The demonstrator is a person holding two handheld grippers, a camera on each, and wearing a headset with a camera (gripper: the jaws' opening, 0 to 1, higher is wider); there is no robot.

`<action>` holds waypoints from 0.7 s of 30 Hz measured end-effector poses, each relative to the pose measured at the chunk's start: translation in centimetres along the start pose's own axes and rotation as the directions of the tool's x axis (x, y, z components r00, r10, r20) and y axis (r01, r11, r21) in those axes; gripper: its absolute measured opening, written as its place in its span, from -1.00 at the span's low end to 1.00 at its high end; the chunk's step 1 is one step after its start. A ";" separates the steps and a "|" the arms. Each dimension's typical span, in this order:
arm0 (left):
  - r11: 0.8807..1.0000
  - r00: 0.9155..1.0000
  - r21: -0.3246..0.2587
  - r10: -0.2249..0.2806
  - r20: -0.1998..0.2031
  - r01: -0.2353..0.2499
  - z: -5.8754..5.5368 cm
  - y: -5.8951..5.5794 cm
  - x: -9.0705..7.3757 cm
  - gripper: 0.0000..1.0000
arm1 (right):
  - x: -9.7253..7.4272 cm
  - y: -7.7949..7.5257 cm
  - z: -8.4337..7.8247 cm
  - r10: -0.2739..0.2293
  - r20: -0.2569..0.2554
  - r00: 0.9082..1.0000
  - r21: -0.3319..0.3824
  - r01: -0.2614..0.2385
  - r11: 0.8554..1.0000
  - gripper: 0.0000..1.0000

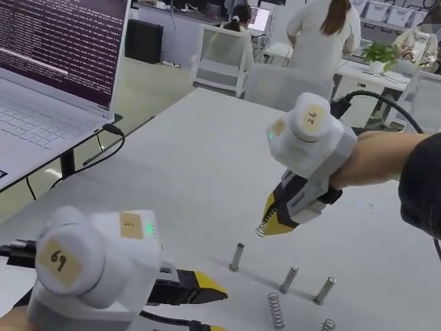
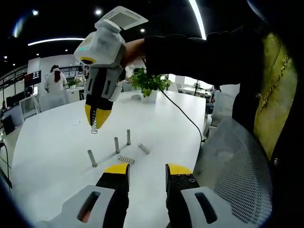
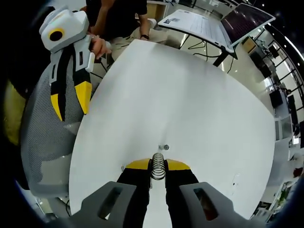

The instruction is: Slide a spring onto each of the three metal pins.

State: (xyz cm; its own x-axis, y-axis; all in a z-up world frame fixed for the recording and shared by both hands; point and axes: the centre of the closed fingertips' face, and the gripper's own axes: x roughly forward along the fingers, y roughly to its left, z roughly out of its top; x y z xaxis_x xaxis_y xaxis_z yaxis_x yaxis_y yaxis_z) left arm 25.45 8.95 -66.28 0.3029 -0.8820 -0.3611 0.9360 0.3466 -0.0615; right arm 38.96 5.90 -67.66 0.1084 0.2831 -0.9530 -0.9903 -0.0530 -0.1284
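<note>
Right gripper grasps a spring in the air near three upright pins; left gripper released, jaws apart, empty.

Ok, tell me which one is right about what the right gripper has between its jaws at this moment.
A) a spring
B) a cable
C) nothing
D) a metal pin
A: in the right gripper view, the right gripper has a spring pinched upright between its yellow-tipped jaws.
</note>
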 end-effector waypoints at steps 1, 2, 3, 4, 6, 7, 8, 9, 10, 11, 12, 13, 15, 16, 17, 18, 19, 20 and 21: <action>1.000 1.000 0.000 0.001 -0.001 -0.001 0.0 0.0 0.0 -0.53 | 0.3 -0.2 -0.1 0.002 -0.011 1.000 -0.001 -0.002 1.000 -0.83; 1.000 1.000 0.001 0.001 -0.002 -0.001 0.0 0.1 0.0 -0.53 | 0.5 -0.2 -0.1 0.007 -0.014 1.000 -0.001 -0.007 1.000 -0.83; 1.000 1.000 0.002 0.003 -0.002 -0.003 -0.1 0.1 0.0 -0.53 | 0.8 -0.4 0.0 0.014 -0.015 1.000 -0.001 -0.014 1.000 -0.83; 1.000 1.000 0.001 0.004 -0.003 -0.004 -0.1 0.2 -0.1 -0.53 | 1.0 -0.4 0.0 0.020 -0.017 1.000 0.003 -0.020 1.000 -0.83; 1.000 1.000 0.000 0.007 -0.003 -0.007 -0.1 0.3 -0.1 -0.53 | 1.5 -0.4 0.1 0.026 -0.025 0.999 -0.002 -0.026 1.000 -0.83; 1.000 1.000 -0.001 0.008 -0.003 -0.008 -0.1 0.3 -0.1 -0.53 | 1.9 -0.5 0.0 0.030 -0.034 0.999 -0.006 -0.030 1.000 -0.83; 1.000 1.000 -0.002 0.009 -0.003 -0.009 -0.2 0.3 -0.1 -0.53 | 2.0 -0.5 0.1 0.032 -0.036 0.999 -0.006 -0.032 0.999 -0.83; 1.000 1.000 -0.003 0.009 -0.003 -0.009 -0.2 0.3 -0.1 -0.53 | 2.3 -0.6 0.1 0.038 -0.037 0.999 -0.006 -0.038 0.999 -0.83; 1.000 1.000 -0.003 0.009 -0.004 -0.009 -0.2 0.3 -0.1 -0.52 | 2.7 -0.7 0.0 0.041 -0.039 0.998 -0.002 -0.042 0.999 -0.83; 1.000 1.000 -0.003 0.013 -0.004 -0.013 -0.3 0.4 -0.1 -0.52 | 2.9 -0.8 0.0 0.041 -0.042 0.998 -0.004 -0.041 0.999 -0.83; 1.000 1.000 -0.003 0.015 -0.004 -0.015 -0.3 0.4 -0.1 -0.52 | 3.0 -0.9 -0.1 0.039 -0.047 0.998 -0.005 -0.039 0.999 -0.83; 1.000 1.000 -0.003 0.017 -0.004 -0.017 -0.3 0.5 -0.1 -0.52 | 3.2 -1.0 -0.2 0.038 -0.054 0.998 -0.006 -0.039 0.999 -0.83; 1.000 1.000 -0.005 0.024 -0.002 -0.024 -0.3 0.7 -0.2 -0.50 | 3.5 -1.2 -0.2 0.039 -0.062 0.997 -0.010 -0.040 0.999 -0.83; 1.000 1.000 -0.006 0.027 -0.001 -0.027 -0.3 0.8 -0.3 -0.49 | 3.7 -1.3 -0.3 0.043 -0.062 0.997 -0.009 -0.044 0.999 -0.83; 0.999 1.000 -0.007 0.031 0.002 -0.031 -0.3 0.9 -0.3 -0.49 | 3.7 -1.3 -0.2 0.043 -0.061 0.997 -0.008 -0.043 0.999 -0.83; 0.999 0.999 -0.010 0.036 0.004 -0.036 -0.3 1.0 -0.4 -0.48 | 3.7 -1.4 -0.3 0.042 -0.064 0.997 -0.007 -0.043 0.999 -0.83; 0.999 0.999 -0.012 0.038 0.006 -0.038 -0.3 1.1 -0.4 -0.47 | 3.7 -1.4 -0.3 0.040 -0.065 0.997 -0.009 -0.041 0.999 -0.83; 0.999 0.999 -0.015 0.042 0.007 -0.042 -0.3 1.2 -0.5 -0.46 | 3.8 -1.6 -0.3 0.040 -0.065 0.997 -0.008 -0.040 0.999 -0.83; 0.999 0.999 -0.017 0.048 0.011 -0.048 -0.3 1.3 -0.5 -0.43 | 3.8 -1.6 -0.3 0.040 -0.065 0.997 -0.007 -0.041 0.999 -0.83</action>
State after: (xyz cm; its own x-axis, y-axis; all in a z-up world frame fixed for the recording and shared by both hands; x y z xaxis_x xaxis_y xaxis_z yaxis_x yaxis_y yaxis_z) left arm 26.45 9.97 -66.45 0.3496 -0.8678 -0.3532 0.9171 0.3941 -0.0604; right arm 40.99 6.81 -71.18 0.0736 0.2182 -0.9731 -0.9933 -0.0716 -0.0912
